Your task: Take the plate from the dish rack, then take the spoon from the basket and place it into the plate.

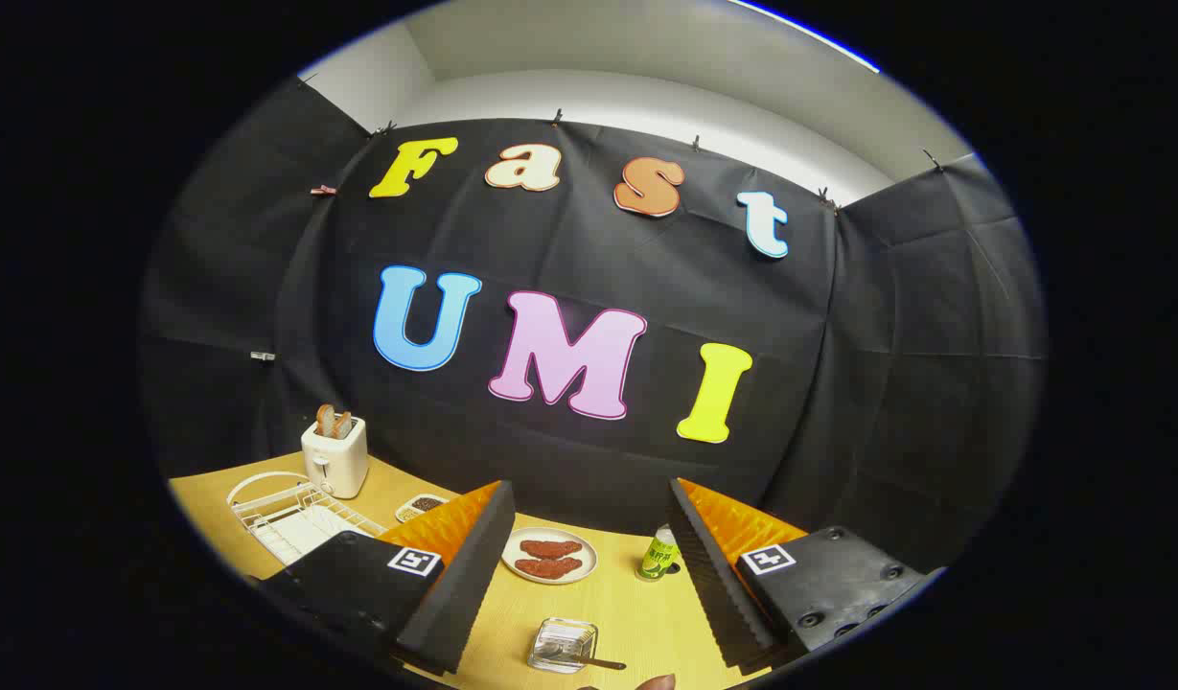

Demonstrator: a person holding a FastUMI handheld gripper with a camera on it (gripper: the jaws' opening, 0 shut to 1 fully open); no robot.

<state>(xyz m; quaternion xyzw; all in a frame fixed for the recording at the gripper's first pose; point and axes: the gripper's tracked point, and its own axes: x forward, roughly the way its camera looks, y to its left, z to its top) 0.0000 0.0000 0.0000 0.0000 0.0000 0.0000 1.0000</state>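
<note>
My gripper (589,485) is held above the wooden table (636,613), open wide, with nothing between its fingers. The white wire dish rack (291,517) stands to the left of the left finger, with something flat and white lying in it that may be the plate. Low between the fingers sits a small clear square container (562,644) with the spoon (589,660) in it, handle pointing right. Whether this is the basket I cannot tell.
A white toaster (334,456) with toast stands behind the rack. A small dish of dark bits (422,504) lies beside the left finger. A round plate with two brown patties (548,556) and a green can (659,556) sit between the fingers.
</note>
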